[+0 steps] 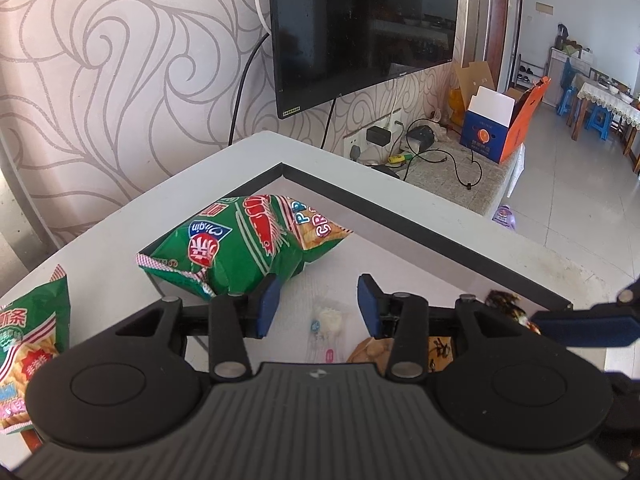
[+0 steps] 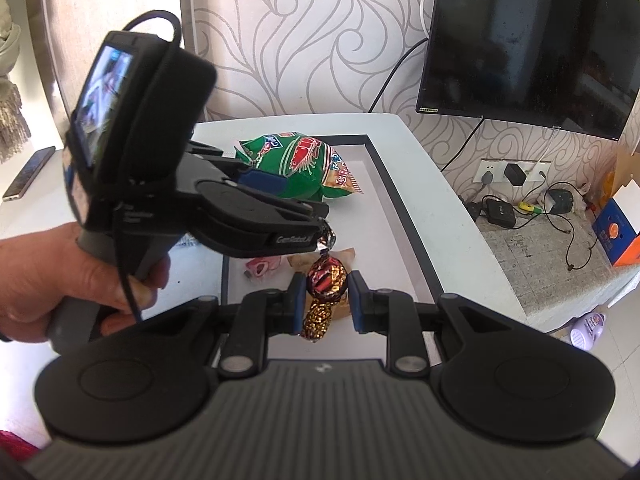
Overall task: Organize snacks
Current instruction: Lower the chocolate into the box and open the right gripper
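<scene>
A green bag of prawn crackers (image 1: 248,244) lies in the far corner of a white tray with a dark rim (image 1: 400,208); it also shows in the right wrist view (image 2: 304,168). My left gripper (image 1: 316,304) is open and empty above the tray, over small wrapped sweets (image 1: 326,324). My right gripper (image 2: 325,300) is shut on a brown and red foil-wrapped candy (image 2: 326,276), held above the tray (image 2: 404,216). A second green bag (image 1: 32,356) lies on the table at the left, outside the tray.
A TV (image 1: 360,24) hangs on the patterned wall. Behind the table a stone shelf holds cables, chargers and a blue and orange box (image 1: 500,124). A phone (image 2: 28,178) lies at the far left. A pink sweet (image 2: 262,266) lies in the tray.
</scene>
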A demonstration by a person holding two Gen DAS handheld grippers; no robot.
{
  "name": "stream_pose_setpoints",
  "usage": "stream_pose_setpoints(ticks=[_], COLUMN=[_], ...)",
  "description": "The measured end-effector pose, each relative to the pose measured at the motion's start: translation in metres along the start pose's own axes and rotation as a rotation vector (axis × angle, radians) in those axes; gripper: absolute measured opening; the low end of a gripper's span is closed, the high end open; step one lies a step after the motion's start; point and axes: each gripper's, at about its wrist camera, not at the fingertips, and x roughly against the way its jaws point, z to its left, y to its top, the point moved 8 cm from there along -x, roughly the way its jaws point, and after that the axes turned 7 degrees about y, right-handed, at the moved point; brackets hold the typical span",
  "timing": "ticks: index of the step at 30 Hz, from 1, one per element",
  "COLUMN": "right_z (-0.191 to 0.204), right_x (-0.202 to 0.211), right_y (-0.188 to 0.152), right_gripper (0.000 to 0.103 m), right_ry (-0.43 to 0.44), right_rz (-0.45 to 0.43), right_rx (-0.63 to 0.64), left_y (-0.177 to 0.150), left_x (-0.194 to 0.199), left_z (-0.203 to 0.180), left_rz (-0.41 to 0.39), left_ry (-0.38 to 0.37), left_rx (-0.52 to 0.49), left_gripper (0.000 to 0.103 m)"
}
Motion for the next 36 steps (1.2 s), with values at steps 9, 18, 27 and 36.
stream_pose_setpoints(ticks=[9, 18, 27, 36], right_z=[-0.003, -0.018, -0.016, -0.015], right_x=[-0.004, -0.026, -0.068, -0.083], right_y=[-0.001, 0.011, 0.029, 0.033], right_gripper=[0.025, 0.025, 0.025, 0.027], right_ry=[0.006, 0.017, 0.026, 0.025], right_rz=[-0.003, 0.009, 0.040, 0.045], right_rx=[0.009, -0.016, 0.014, -0.010], left_y=[-0.017, -0.042, -0.050, -0.061], left_x=[0.029, 0.059, 0.082, 0.095], left_z=[0.010, 0.021, 0.033, 0.046], left_rz=[-0.013, -0.009, -0.014, -0.012], left_ry=[-0.005, 0.010, 0.037, 0.071], left_rx=[0.014, 0.038, 0.063, 0.070], left_gripper=[0.049, 0.049, 0.049, 0.053])
